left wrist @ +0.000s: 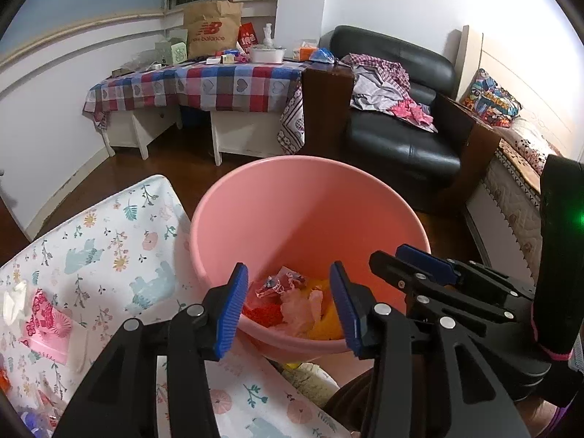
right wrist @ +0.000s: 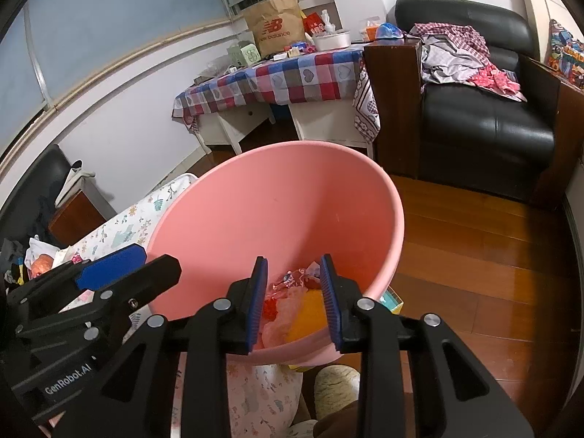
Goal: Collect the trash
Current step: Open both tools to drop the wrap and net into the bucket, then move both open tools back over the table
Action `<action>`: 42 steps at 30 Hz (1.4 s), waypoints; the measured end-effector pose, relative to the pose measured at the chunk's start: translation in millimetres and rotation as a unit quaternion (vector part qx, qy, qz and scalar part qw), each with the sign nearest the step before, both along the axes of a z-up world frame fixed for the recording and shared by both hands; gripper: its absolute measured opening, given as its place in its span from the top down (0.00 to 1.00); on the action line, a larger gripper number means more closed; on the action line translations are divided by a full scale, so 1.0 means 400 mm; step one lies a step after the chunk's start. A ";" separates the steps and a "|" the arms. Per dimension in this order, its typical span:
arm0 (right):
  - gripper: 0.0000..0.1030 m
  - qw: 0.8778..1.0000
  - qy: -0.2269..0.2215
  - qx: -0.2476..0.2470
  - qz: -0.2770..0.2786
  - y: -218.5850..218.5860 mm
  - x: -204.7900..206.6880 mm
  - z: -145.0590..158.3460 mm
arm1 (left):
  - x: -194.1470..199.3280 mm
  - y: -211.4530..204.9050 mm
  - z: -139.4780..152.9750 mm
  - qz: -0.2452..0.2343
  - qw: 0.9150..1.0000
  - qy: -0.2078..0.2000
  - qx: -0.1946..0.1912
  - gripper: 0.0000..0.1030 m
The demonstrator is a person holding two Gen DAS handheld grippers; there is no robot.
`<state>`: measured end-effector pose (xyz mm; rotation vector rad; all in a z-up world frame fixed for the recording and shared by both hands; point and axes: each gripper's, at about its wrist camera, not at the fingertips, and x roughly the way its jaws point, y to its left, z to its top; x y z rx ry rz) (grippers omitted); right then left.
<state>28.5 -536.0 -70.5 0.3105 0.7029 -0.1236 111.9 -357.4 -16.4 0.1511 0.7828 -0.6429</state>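
Observation:
A pink plastic bin [left wrist: 292,197] [right wrist: 262,219] stands beside a floral-covered table [left wrist: 102,248]. In its bottom lies trash [left wrist: 292,303] [right wrist: 295,299]: crumpled wrappers, red bits, an orange piece, a pale bag. My left gripper [left wrist: 288,310] is open and empty above the bin's near rim. My right gripper [right wrist: 294,303] is open and empty over the same rim; it also shows in the left wrist view [left wrist: 427,266]. On the table lie a pink flowered wrapper [left wrist: 47,321] and a white tissue [left wrist: 14,299].
A checked-cloth table [left wrist: 204,84] with a paper bag [left wrist: 213,27] stands at the back. A black sofa [left wrist: 398,109] with clothes is at the right, on wood floor [right wrist: 474,273]. A bed [left wrist: 511,182] is at far right.

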 end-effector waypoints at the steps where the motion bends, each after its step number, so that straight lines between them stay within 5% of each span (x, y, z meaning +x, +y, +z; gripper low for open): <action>1: 0.70 1.000 -0.001 -0.001 0.001 0.003 -0.004 0.004 | -0.003 0.005 0.005 0.001 1.000 -0.001 -0.002 0.55; 17: 0.69 0.999 -0.016 0.000 0.031 0.072 -0.076 0.059 | -0.078 0.106 0.089 0.016 0.999 -0.021 -0.033 0.52; 21: 0.55 0.999 -0.025 -0.003 0.047 0.107 -0.095 0.074 | -0.103 0.152 0.104 0.027 0.998 -0.023 -0.042 0.50; 25: 0.55 0.997 -0.032 -0.004 0.064 0.144 -0.110 0.089 | -0.121 0.196 0.114 0.038 0.998 -0.024 -0.044 0.50; 42: 0.55 0.990 -0.029 0.003 0.141 0.316 -0.130 0.068 | -0.244 0.468 0.073 0.108 0.993 -0.026 -0.030 0.50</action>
